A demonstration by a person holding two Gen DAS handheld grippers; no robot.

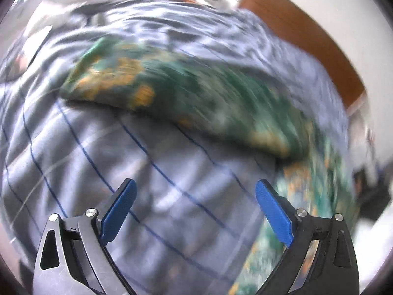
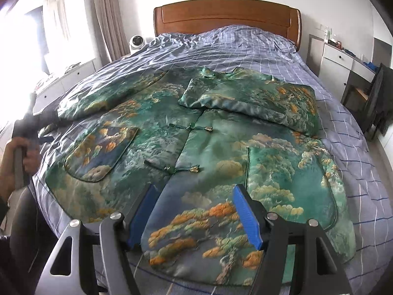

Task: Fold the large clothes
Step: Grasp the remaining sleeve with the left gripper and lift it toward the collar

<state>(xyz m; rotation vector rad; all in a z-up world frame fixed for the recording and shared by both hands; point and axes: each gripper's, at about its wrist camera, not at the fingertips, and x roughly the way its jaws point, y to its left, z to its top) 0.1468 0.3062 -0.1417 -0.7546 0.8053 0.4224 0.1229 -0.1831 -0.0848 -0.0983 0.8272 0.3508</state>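
A large green jacket (image 2: 172,132) with orange tree print lies front-up on the bed. Its right sleeve (image 2: 250,98) is folded across the chest; its left sleeve (image 2: 103,95) stretches out to the left. My right gripper (image 2: 194,194) is open, hovering over the jacket's bottom hem. My left gripper (image 1: 195,191) is open and empty above the bedsheet, with the blurred left sleeve (image 1: 172,83) ahead of it. It also shows in the right wrist view (image 2: 41,120), at the sleeve's cuff, held by a hand.
The bed has a blue checked sheet (image 2: 245,46) and a wooden headboard (image 2: 226,14). A white fan (image 2: 136,41) and low drawers (image 2: 66,76) stand on the left. A white desk (image 2: 343,59) and dark chair (image 2: 375,98) stand on the right.
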